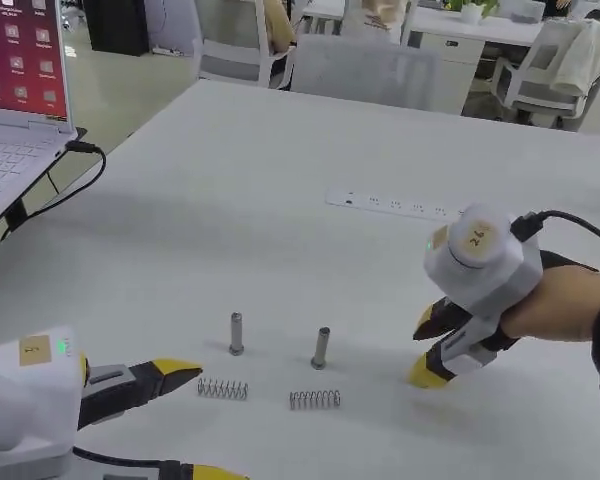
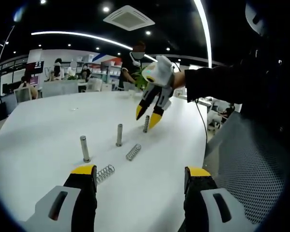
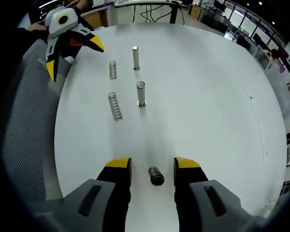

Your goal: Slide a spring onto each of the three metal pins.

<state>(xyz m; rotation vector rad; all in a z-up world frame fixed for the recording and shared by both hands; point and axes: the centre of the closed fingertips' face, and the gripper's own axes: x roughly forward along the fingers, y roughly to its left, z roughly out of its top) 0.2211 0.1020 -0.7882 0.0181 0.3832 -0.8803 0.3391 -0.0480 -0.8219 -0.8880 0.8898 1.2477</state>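
Two bare metal pins stand upright on the white table. Two loose springs lie just in front of them. My left gripper is open at the near left, its upper tip close to the left spring. My right gripper is open, tips down on the table to the right of the pins. Between its jaws stands a third pin with a spring on it, touched by neither jaw. From the left gripper view this sprung pin stands beyond the two bare pins.
An open laptop sits at the far left with a black cable trailing over the table. A white power strip lies behind the right gripper. Chairs stand past the far edge.
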